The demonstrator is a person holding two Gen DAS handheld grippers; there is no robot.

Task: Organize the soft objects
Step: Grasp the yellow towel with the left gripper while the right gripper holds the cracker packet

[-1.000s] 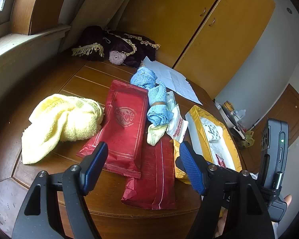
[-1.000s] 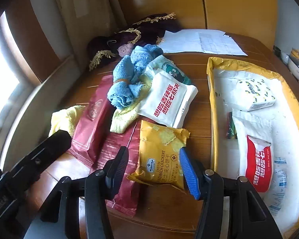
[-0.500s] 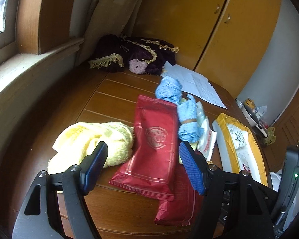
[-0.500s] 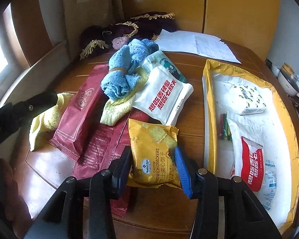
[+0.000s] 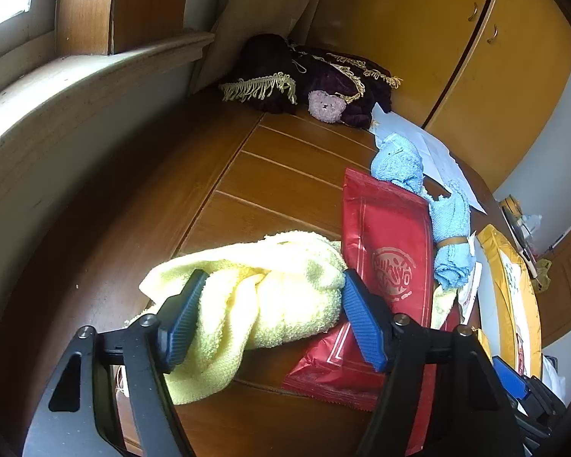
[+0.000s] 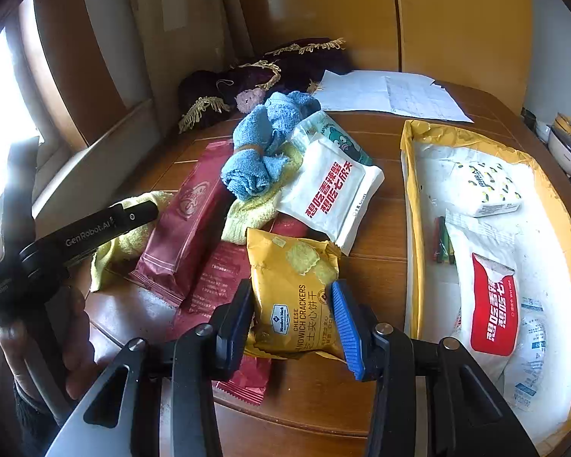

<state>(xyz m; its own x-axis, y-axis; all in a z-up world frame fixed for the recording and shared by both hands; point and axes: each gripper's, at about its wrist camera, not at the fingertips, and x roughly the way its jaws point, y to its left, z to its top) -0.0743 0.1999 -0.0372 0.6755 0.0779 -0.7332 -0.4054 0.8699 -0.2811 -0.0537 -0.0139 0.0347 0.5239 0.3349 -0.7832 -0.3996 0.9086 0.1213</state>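
A crumpled yellow towel (image 5: 278,278) lies on the wooden table, between the blue pads of my left gripper (image 5: 272,321), which stands open around it. A rolled blue towel (image 5: 449,224) rests across a red snack pack (image 5: 384,251); the blue towel (image 6: 255,152) also shows in the right wrist view. My right gripper (image 6: 293,323) is shut on a yellow cracker pack (image 6: 293,278), its pads pressing both side edges. The pack lies partly on a dark red pack (image 6: 217,278).
A yellow-rimmed tray (image 6: 411,198) at the right holds white and red-white packets. A white packet (image 6: 331,190), papers (image 6: 392,95) and a purple fringed cloth (image 5: 316,72) with a small plush bear (image 5: 325,106) lie further back. A hand (image 6: 68,342) holds the left gripper's body.
My left gripper swung left and down from the red packs until the yellow towel sat between its pads. My right gripper moved onto the cracker pack and narrowed.
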